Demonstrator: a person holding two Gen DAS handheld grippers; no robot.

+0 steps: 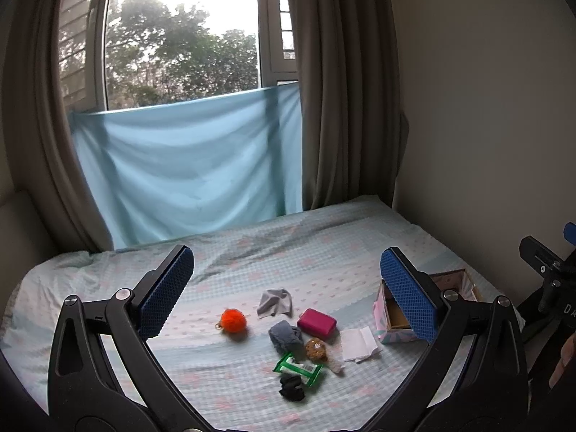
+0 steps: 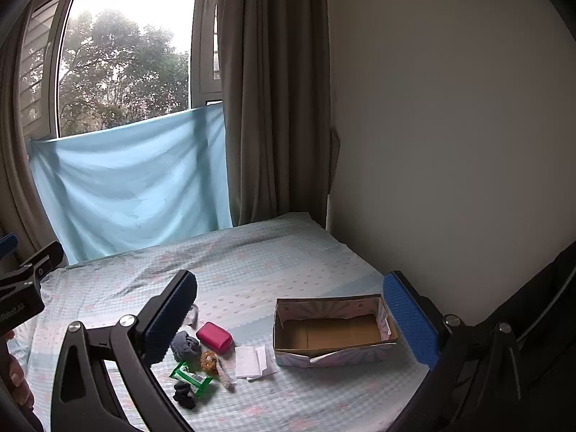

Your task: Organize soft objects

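Soft things lie on the bed: an orange pom-pom (image 1: 233, 320), a grey cloth (image 1: 274, 302), a rolled grey sock (image 1: 285, 334) (image 2: 185, 346), a magenta pouch (image 1: 316, 322) (image 2: 214, 337), a brown plush (image 1: 316, 349) (image 2: 208, 360), a green wipes pack (image 1: 297, 368) (image 2: 190, 378), a black scrunchie (image 1: 291, 388) (image 2: 184, 394) and white tissues (image 1: 358, 344) (image 2: 253, 361). An empty patterned cardboard box (image 2: 288, 354) (image 1: 388, 331) stands to their right. My left gripper (image 1: 288, 288) and right gripper (image 2: 289, 309) are open and empty, held above the bed.
The bed sheet (image 1: 288, 248) is light blue with pink flowers. A blue cloth (image 1: 187, 169) hangs under the window, brown curtains (image 1: 342, 90) flank it, and a wall (image 2: 450, 144) borders the bed's right side.
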